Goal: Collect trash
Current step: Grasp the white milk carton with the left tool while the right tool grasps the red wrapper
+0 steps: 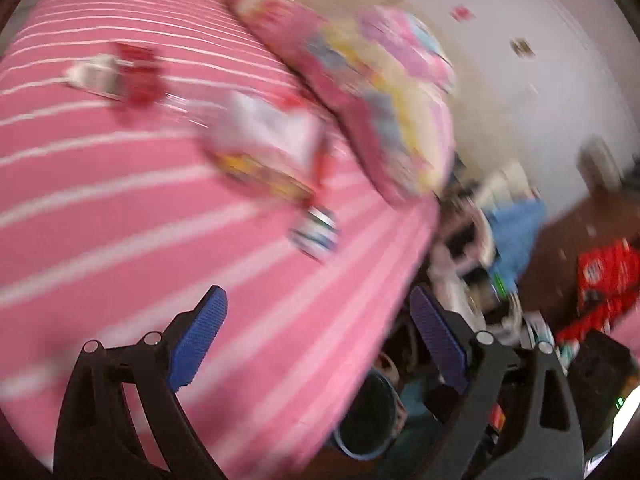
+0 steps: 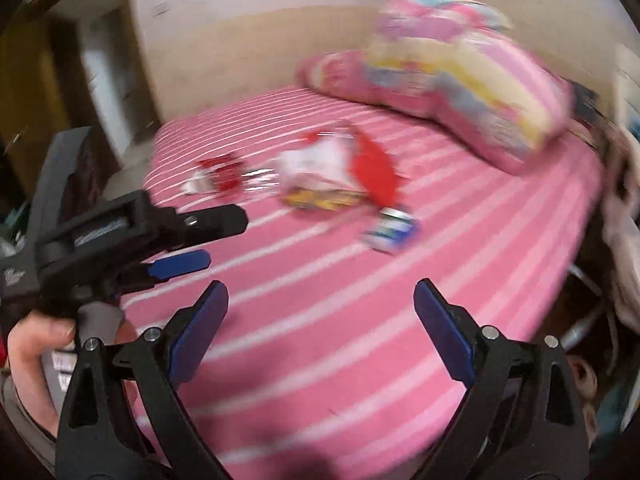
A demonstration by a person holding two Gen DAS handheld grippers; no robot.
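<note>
**Trash still on the bed**

Judging by the bed (image 2: 320, 340), collecting has barely begun: three pieces lie mid-bed, left to right a red-and-white wrapper (image 2: 216, 176), a big snack bag (image 2: 340, 172), and a small can (image 2: 390, 232). Left gripper (image 1: 318, 336) and right gripper (image 2: 320, 332) both hang near, jaws wide, empty.

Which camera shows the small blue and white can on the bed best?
Neither is sharp, but the right wrist view shows the can more centrally on the bed. The left wrist view shows it equally blurred.
</note>
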